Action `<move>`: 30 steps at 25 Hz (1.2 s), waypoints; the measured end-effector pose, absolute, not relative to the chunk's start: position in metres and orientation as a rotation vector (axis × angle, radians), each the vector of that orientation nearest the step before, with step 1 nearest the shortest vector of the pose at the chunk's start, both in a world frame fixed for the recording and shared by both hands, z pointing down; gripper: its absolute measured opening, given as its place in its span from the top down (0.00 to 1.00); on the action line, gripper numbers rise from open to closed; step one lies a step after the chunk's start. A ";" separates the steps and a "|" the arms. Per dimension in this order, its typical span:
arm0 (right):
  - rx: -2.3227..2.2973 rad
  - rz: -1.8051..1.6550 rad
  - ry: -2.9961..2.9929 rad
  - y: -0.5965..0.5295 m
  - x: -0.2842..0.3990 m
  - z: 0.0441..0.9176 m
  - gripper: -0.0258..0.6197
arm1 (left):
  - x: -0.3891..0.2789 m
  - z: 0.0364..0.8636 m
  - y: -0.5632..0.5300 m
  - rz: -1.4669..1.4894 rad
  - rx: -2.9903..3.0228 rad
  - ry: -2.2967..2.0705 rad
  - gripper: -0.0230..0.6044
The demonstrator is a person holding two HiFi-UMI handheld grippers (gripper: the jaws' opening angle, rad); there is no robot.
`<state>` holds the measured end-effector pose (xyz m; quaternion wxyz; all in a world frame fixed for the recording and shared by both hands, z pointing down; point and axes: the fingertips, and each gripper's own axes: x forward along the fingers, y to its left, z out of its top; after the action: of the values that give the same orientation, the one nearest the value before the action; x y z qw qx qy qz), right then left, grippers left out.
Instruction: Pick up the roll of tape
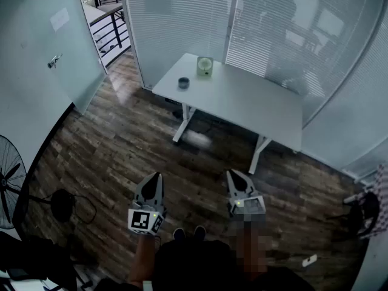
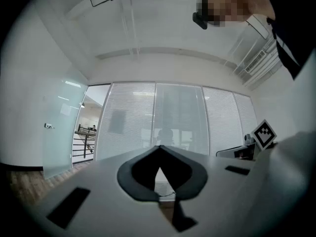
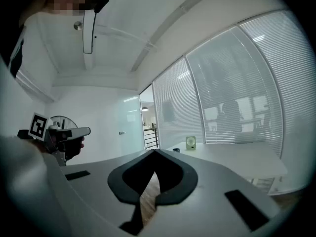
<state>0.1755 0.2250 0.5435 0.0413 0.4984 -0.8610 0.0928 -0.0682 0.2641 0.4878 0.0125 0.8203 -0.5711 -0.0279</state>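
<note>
We hold both tools above the dark wood plank floor (image 1: 115,156), well apart from the white rectangular table (image 1: 254,105). The left gripper (image 1: 157,176) is clenched on nothing, and the right gripper (image 1: 231,173) is likewise closed and empty. The small dark roll of tape (image 1: 183,82) sits near the table's left edge, beside a pale green boxy device (image 1: 205,66) at the far corner. A black floor fan (image 1: 9,180) stands at our left.

**Counting the Things**

There is one white surface (image 1: 242,102). On its far left part sit one roll of tape (image 1: 183,83) and one small green box (image 1: 205,66). Near us are two tongs, the left tongs (image 1: 156,176) and the right tongs (image 1: 233,173). One fan (image 1: 9,180) stands at the near left. One glass door (image 1: 36,47) is at the far left.
</note>
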 end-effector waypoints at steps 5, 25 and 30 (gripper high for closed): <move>1.483 0.195 -2.632 0.225 0.171 0.545 0.95 | -0.067 0.482 0.265 -0.131 2.556 -1.733 0.95; 1.442 0.106 -2.682 0.226 0.178 0.546 0.95 | -0.051 0.497 0.273 -0.108 2.505 -1.748 0.95; 1.421 0.108 -2.697 0.220 0.173 0.549 0.95 | -0.052 0.503 0.259 -0.130 2.495 -1.750 0.95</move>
<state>0.1727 0.2204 0.5486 0.0456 0.4654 -0.8832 0.0353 -0.0522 0.2586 0.5028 0.0455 0.8172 -0.5730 -0.0425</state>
